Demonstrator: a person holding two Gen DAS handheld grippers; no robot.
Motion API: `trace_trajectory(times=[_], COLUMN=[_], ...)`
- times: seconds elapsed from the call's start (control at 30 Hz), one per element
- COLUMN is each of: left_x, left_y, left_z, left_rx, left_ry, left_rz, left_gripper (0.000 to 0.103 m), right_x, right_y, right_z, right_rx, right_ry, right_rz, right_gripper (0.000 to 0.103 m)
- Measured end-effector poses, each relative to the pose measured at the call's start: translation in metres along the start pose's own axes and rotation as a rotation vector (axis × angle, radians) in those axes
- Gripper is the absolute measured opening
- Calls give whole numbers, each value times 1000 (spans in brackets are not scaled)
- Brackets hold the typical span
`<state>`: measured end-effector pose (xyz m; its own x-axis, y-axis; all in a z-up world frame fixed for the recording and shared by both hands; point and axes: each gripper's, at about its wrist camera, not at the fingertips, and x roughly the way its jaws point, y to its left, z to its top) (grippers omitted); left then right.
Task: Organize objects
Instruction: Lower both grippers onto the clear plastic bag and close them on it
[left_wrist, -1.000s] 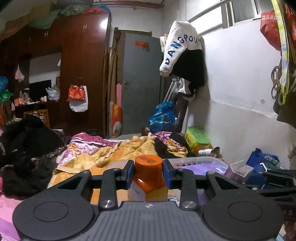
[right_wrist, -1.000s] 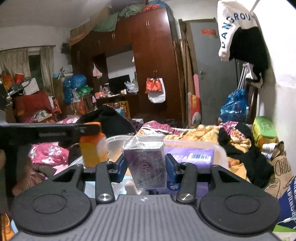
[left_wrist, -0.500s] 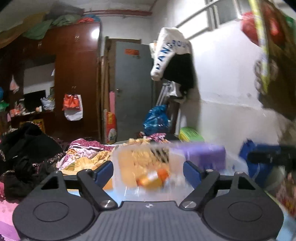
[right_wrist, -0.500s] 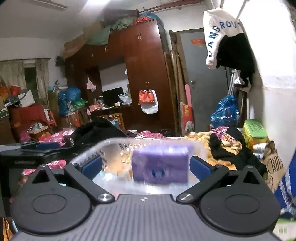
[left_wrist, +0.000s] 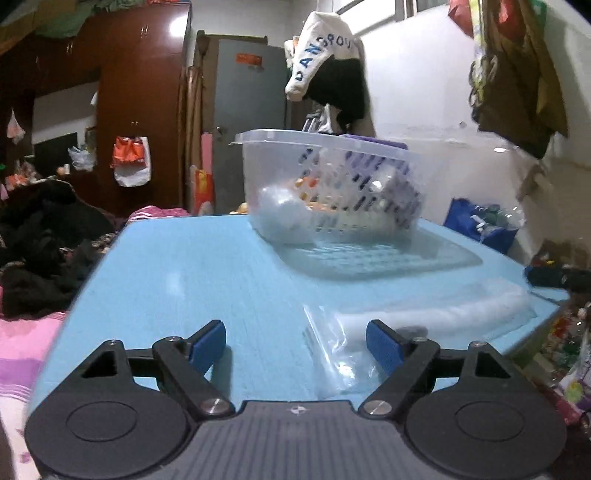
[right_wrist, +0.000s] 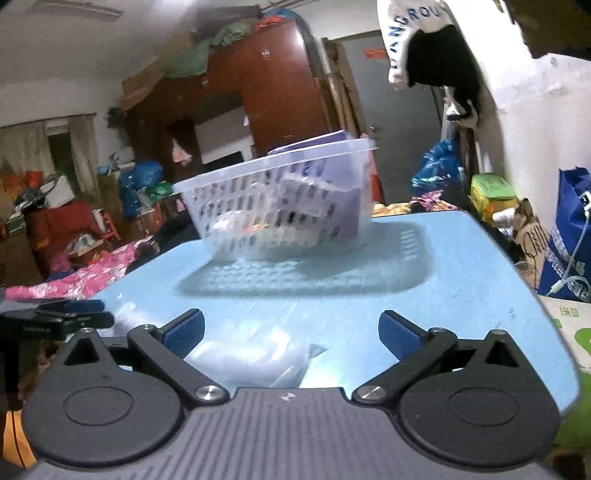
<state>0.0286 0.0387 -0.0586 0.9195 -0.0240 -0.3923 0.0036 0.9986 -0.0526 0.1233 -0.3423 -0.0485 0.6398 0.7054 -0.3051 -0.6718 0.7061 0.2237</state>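
A clear slotted plastic basket (left_wrist: 332, 184) stands on the far part of a light blue table (left_wrist: 184, 273); it also shows in the right wrist view (right_wrist: 280, 206). It holds a purple box (right_wrist: 314, 146), an orange-capped bottle and other packets, blurred. A clear zip bag (left_wrist: 343, 350) lies on the near table, also in the right wrist view (right_wrist: 258, 354). My left gripper (left_wrist: 295, 341) is open and empty low over the table's near edge. My right gripper (right_wrist: 291, 330) is open and empty over the bag. The left gripper's tips show in the right wrist view (right_wrist: 74, 314).
A white foam strip (left_wrist: 443, 310) lies on the table's right side. Black clothes (left_wrist: 44, 236) and bedding lie left of the table. A blue bag (right_wrist: 569, 236) and boxes stand on the right by the white wall. A wardrobe (left_wrist: 140, 92) and a grey door stand behind.
Both grippers let go of the orange bottle and the purple box into the basket, opened, and pulled back low to the table's near edge. The basket now stands farther away.
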Motion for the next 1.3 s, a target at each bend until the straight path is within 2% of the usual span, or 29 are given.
trace_trajectory(times=[0.1, 0.17, 0.23, 0.33, 0.47, 0.6, 0.87, 1.3], left_x=[1, 0, 0, 0, -1, -7, 6, 10], left_y=[-5, -8, -11, -20, -25, -30, -39, -37], left_z=[-2, -6, -9, -13, -12, -10, -15, -17], left_rx=[13, 24, 40, 65, 94, 118, 164, 158], left_ry=[-16, -22, -27, -36, -46, -74, -31, -48], left_rz=[-11, -32, -40, -37, -74, -92, -153, -163], left_gripper=[86, 86, 86, 86, 86, 86, 86, 86], right_x=[10, 10, 10, 10, 9, 8, 9, 8], right_y=[3, 10, 15, 18, 22, 17, 15, 15], right_z=[-2, -7, -9, -10, -17, -19, -21, -22], right_rx=[-25, -66, -108, -155, -198, -199, -218, -225], right_ry=[40, 36, 36, 31, 27, 28, 26, 17], right_rz=[31, 41, 36, 22, 0, 17, 28, 38], right_gripper=[95, 94, 93, 85, 80, 80, 79, 78])
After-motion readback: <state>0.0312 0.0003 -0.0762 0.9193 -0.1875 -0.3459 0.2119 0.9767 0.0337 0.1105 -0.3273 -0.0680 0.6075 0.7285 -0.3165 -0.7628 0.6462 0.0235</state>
